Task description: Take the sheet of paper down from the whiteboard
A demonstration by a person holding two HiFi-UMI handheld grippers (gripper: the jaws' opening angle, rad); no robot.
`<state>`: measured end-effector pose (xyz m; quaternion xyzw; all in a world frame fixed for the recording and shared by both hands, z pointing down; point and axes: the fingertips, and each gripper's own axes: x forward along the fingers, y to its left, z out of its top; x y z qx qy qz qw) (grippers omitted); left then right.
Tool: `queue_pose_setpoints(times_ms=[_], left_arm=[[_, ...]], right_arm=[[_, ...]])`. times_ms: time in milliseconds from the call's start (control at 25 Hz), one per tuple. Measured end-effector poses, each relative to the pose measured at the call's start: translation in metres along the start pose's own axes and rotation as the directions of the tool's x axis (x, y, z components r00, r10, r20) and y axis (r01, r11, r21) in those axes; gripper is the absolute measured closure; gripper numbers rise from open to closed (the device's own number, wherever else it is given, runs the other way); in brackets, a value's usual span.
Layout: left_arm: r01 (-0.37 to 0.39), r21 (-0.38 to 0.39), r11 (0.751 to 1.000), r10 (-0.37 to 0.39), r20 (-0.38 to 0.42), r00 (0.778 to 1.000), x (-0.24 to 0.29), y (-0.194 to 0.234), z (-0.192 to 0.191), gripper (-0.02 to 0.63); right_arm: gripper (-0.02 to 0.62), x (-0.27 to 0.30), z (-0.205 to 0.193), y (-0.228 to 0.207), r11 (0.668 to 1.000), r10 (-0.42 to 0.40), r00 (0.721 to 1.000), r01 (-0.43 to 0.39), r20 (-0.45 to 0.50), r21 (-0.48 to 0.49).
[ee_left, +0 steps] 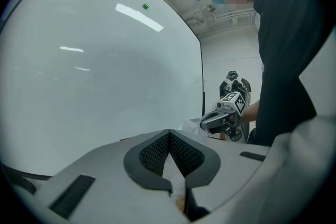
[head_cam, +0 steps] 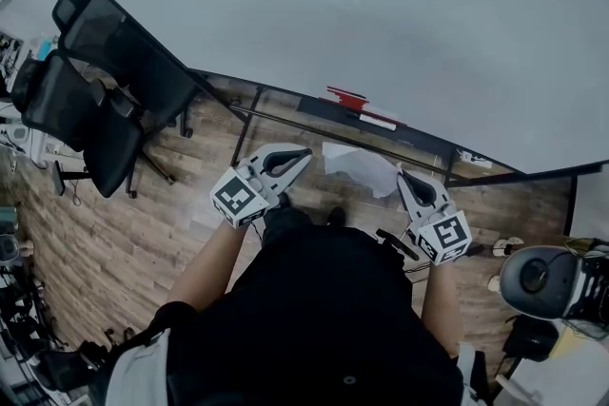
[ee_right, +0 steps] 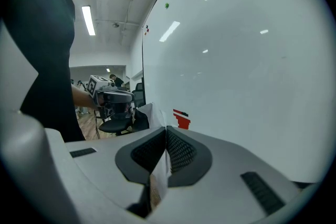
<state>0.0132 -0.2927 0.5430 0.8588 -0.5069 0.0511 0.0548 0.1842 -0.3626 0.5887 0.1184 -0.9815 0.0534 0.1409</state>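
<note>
Whiteboard [head_cam: 381,14] behind: paper [head_cam: 360,168] between left tongs [head_cam: 303,153], right tongs [head_cam: 402,175].

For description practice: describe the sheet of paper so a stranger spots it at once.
Start at the big whiteboard and drop to its lower edge. Just below, the left gripper and right gripper pinch the sheet of paper between them. It is white and crumpled, unlike the red item on the ledge.

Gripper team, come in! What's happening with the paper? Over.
Left gripper: jaws shut on the paper. Right gripper: same. Paper slack between them, off the whiteboard. Nothing blocking.
</note>
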Motion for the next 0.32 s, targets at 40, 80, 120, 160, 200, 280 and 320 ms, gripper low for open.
queue_pose_setpoints(times_ms=[40,80,120,160,200,280,320], left_arm=[[-0.004,-0.003,1.000,0.004,-0.003,1.000,-0.0007,0.0013,-0.0003,0.594],[-0.008,-0.004,1.000,0.008,-0.005,1.000,-0.0013,0.0033,0.0002,0.594],[-0.012,-0.004,1.000,0.012,-0.005,1.000,-0.0017,0.0055,0.0011,0.594],[-0.013,-0.004,1.000,0.013,-0.005,1.000,-0.0018,0.0073,0.0021,0.594],[-0.012,-0.003,1.000,0.012,-0.004,1.000,-0.0014,0.0083,0.0033,0.594],[-0.007,0.000,1.000,0.007,-0.005,1.000,-0.0003,0.0084,0.0053,0.594],[-0.004,0.002,1.000,0.004,-0.006,1.000,0.0004,0.0082,0.0060,0.594]], right_arm=[[0.575,0.0004,0.0008,-0.0004,1.000,-0.002,1.000,0.002,-0.001,-0.006],[0.575,0.0008,0.0019,-0.0010,1.000,-0.004,1.000,0.004,-0.003,-0.013],[0.575,0.0010,0.0032,-0.0019,1.000,-0.006,1.000,0.006,-0.005,-0.019],[0.575,0.0009,0.0044,-0.0030,1.000,-0.009,1.000,0.008,-0.006,-0.023],[0.575,0.0006,0.0052,-0.0041,1.000,-0.011,1.000,0.011,-0.007,-0.027],[0.575,-0.0004,0.0055,-0.0058,0.999,-0.015,1.000,0.015,-0.011,-0.032],[0.575,-0.0008,0.0054,-0.0066,0.999,-0.017,1.000,0.016,-0.013,-0.034]])
